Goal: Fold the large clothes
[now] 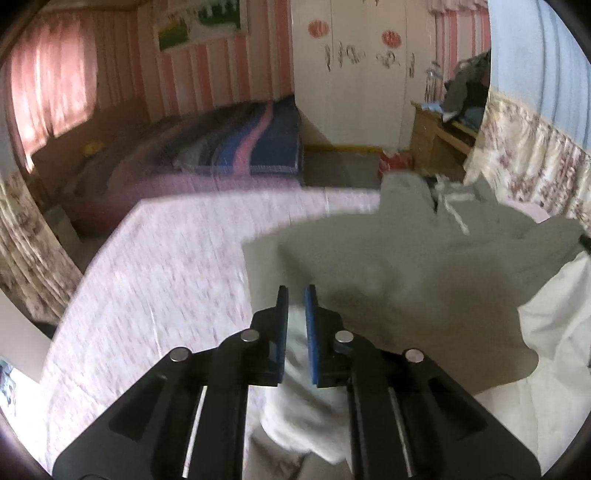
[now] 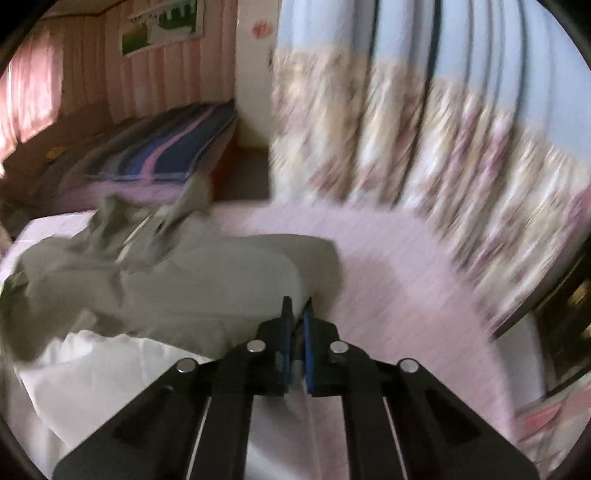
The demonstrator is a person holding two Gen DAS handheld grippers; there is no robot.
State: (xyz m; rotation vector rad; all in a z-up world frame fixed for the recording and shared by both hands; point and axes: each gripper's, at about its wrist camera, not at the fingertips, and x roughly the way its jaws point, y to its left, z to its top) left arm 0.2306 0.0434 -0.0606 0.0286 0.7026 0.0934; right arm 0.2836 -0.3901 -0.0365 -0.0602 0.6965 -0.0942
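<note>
On the bed (image 1: 155,258), under a pink sheet, we list one grey hoodie (image 1: 388,266), spread across the middle with its hood and white drawstrings (image 1: 452,210) toward the far edge. Its pale lining (image 1: 554,350) shows where the near hem is lifted.

Left gripper (image 1: 296,295): we see the jaws narrow, pinching a bunch of pale hoodie cloth between the blue pads (image 1: 309,332).

Right gripper (image 2: 297,306): jaws nearly closed on the hoodie's near edge; cloth shows in the slim gap.

Both views are blurred.

Surroundings we note: floral curtain (image 2: 424,155) beside the bed; a second bed (image 1: 236,147) with striped blanket beyond; a white wardrobe (image 1: 351,74); a wooden desk (image 1: 439,136) heaped with clothes; a picture (image 1: 199,22) on the striped wall.
</note>
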